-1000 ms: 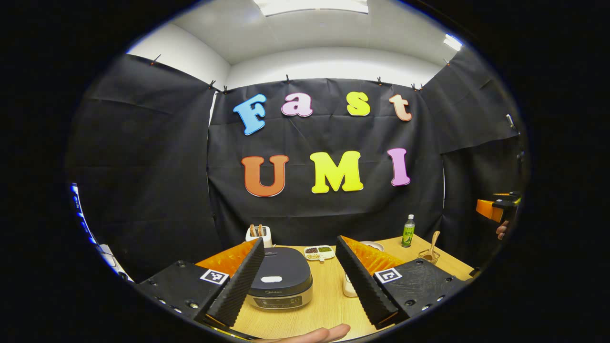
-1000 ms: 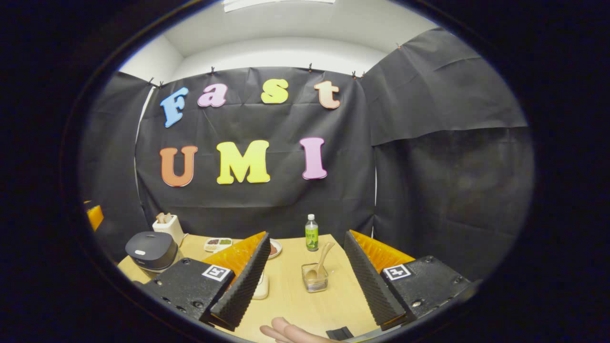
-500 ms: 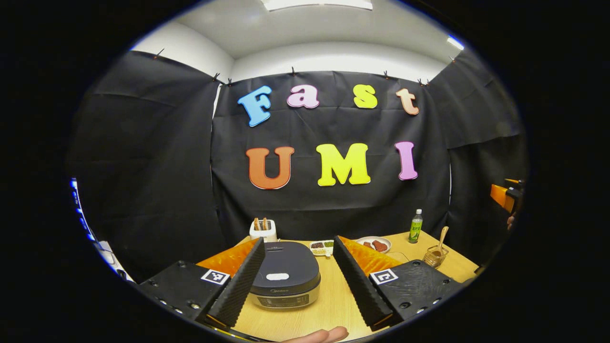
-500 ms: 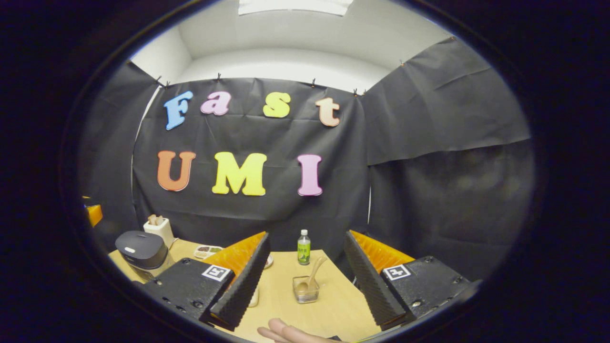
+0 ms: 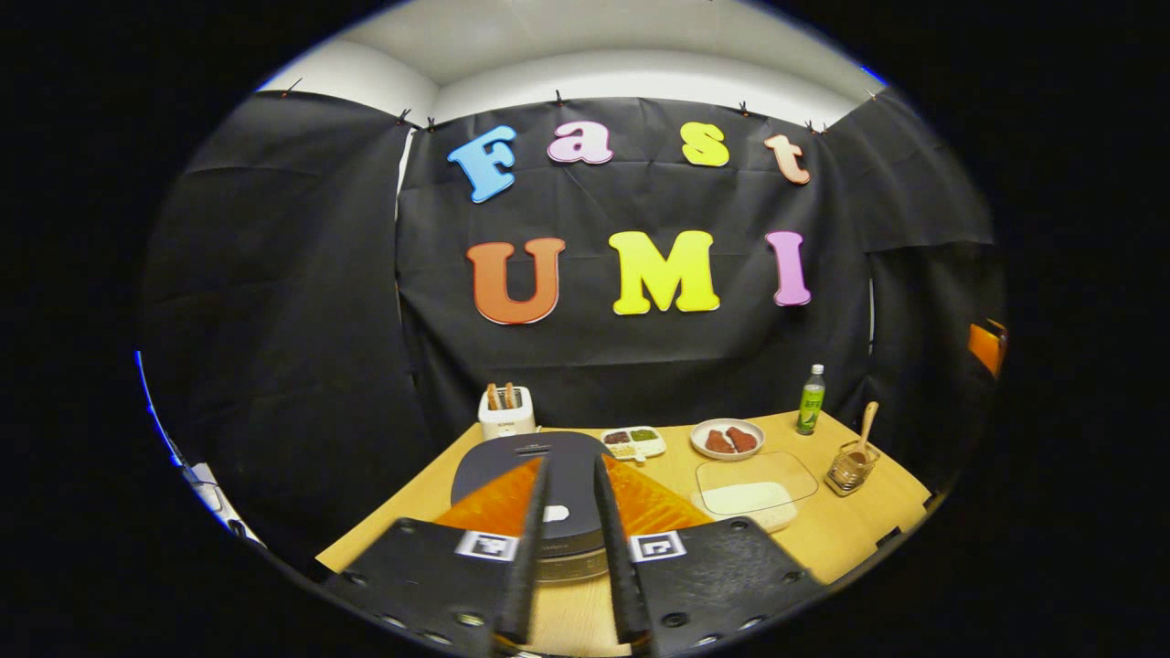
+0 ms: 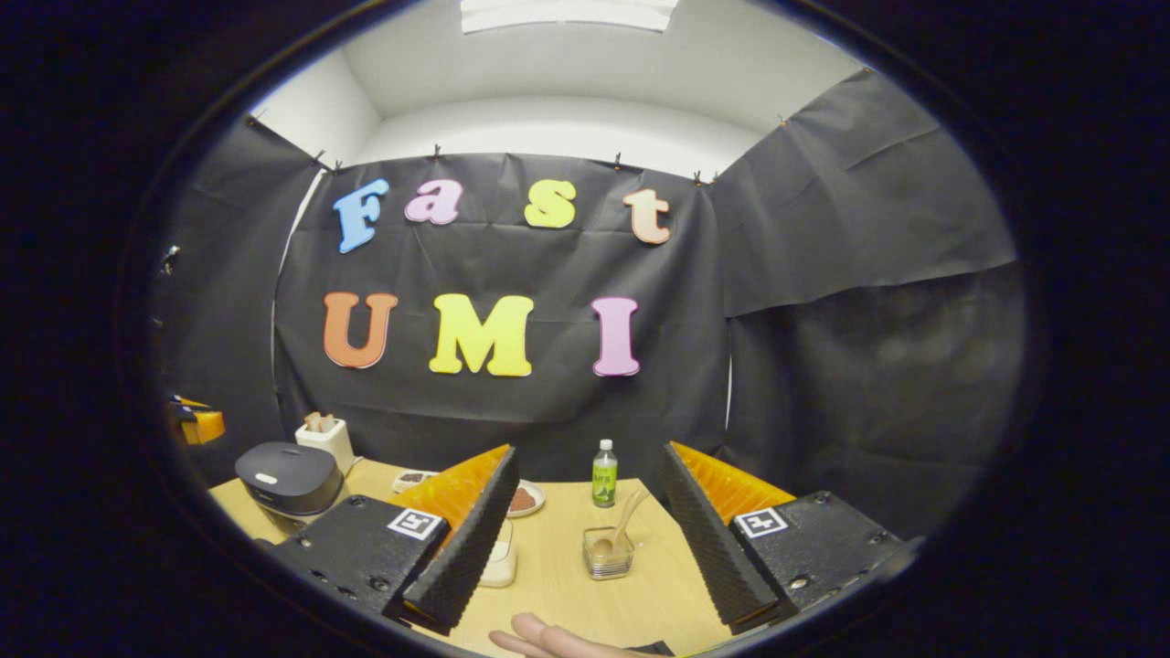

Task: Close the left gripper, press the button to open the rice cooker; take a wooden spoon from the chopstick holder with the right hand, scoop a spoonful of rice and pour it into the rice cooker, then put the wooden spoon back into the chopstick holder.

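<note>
In the left gripper view, the left gripper sits at 6 o'clock with its two fingers drawn almost together, a thin gap left between them and nothing held. Through that gap shows the dark rice cooker, lid down, with its pale button just past the fingertips. On the wooden table, a white toaster stands at the cooker's 12 o'clock. A clear tray of rice lies at the cooker's 3 o'clock.

In the right gripper view, the right gripper is spread wide and holds nothing. Between its fingers stands the clear chopstick holder, with the wooden spoon leaning in it toward 1 o'clock. A green bottle stands at the holder's 12 o'clock. The rice cooker sits far off at 9 o'clock. A hand shows at the view's 6 o'clock edge.
</note>
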### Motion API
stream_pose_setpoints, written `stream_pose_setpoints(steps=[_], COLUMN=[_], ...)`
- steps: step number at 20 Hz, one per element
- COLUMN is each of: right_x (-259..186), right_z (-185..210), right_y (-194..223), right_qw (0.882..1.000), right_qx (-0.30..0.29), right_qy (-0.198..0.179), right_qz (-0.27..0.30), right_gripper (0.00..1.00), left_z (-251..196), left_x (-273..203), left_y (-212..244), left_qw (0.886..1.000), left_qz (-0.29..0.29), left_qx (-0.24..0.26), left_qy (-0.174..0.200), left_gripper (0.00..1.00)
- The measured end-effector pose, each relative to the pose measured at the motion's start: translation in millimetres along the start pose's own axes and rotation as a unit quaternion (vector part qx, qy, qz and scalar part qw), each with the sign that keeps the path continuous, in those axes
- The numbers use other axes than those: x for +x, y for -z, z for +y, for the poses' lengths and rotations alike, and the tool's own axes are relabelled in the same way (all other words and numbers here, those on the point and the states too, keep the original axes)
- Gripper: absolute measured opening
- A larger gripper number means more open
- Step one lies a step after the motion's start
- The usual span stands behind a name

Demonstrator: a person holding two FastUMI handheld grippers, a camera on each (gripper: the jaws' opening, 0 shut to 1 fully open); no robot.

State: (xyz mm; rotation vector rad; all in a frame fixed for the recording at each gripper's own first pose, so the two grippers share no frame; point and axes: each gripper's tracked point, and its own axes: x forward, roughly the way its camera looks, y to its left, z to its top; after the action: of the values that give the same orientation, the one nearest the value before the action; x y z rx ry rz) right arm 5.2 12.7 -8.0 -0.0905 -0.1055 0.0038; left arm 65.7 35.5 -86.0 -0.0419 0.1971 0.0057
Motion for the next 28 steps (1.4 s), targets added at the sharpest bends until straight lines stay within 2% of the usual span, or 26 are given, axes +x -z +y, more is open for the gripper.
stream_pose_setpoints(steps=[2, 4, 7, 11, 16, 22, 24, 28], right_x=[4, 8, 11, 11, 13, 15, 19, 20], right_z=[-2, -4, -16, -14, -22, -26, -27, -29], right_y=[9, 16, 11, 22, 26, 39, 41, 49], right_qw=[1.0, 1.0, 1.0, 1.0, 1.0, 1.0, 1.0, 1.0], right_qx=[0.004, 0.005, -0.012, -0.022, -0.024, 0.001, 0.001, 0.002], right_qy=[0.0, 0.0, 0.015, 0.004, -0.001, -0.007, -0.005, -0.002], right_qz=[0.01, 0.019, -0.004, -0.004, 0.0, 0.012, 0.011, 0.018], right_gripper=[0.99, 0.99, 1.0, 0.99, 1.0, 1.0, 1.0, 1.0], left_z=[3, 12, 17, 25, 34, 30, 32, 34], left_x=[7, 18, 41, 61, 77, 83, 81, 82], left_y=[16, 26, 50, 77, 96, 114, 115, 115], left_qw=[1.0, 0.999, 0.996, 0.991, 0.987, 0.984, 0.983, 0.982], left_qz=[0.026, 0.045, 0.086, 0.129, 0.144, 0.164, 0.174, 0.171], left_qx=[-0.014, -0.017, -0.02, -0.032, -0.055, -0.055, -0.051, -0.074], left_qy=[0.002, -0.011, -0.021, -0.034, -0.05, -0.033, -0.034, -0.042], left_gripper=[0.0, 0.0, 0.0, 0.0, 0.0, 0.0, 0.0, 0.0])
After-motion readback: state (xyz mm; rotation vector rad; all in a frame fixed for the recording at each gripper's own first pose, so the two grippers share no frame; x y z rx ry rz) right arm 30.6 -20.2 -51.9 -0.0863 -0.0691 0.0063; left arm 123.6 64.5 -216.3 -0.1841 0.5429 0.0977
